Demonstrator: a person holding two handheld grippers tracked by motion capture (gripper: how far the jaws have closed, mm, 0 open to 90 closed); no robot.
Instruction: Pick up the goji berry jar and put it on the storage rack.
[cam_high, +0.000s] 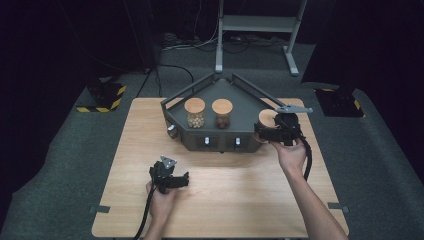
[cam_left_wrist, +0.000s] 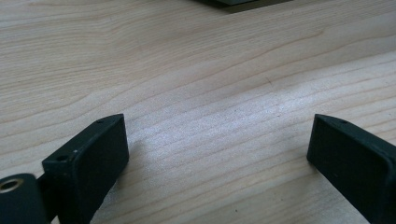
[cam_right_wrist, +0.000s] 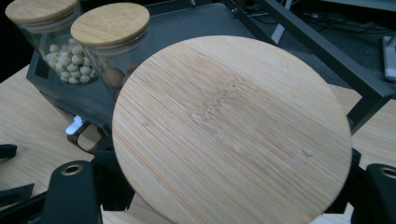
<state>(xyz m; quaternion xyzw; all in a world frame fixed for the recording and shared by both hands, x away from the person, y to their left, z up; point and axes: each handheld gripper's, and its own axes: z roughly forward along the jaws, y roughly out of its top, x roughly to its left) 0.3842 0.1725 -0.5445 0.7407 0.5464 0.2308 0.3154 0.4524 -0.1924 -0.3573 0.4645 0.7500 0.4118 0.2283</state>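
While the left gripper (cam_high: 184, 179) rests wide-jawed and idle on the pale wooden table (cam_high: 240, 200), the right gripper (cam_high: 261, 131) clamps a round bamboo-lidded glass jar (cam_right_wrist: 231, 133), apparently to shift it at the dark metal rack (cam_high: 200, 137).

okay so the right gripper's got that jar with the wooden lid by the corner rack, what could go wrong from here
1. The right gripper holds the jar by the body under its wide bamboo lid; if the lid is loose it may shift or the jar may slip.
2. The held jar is close to the dark-filled jar and the rack's rail; a careless swing could knock either.
3. The left gripper rests open on the table, too far off to steady anything.
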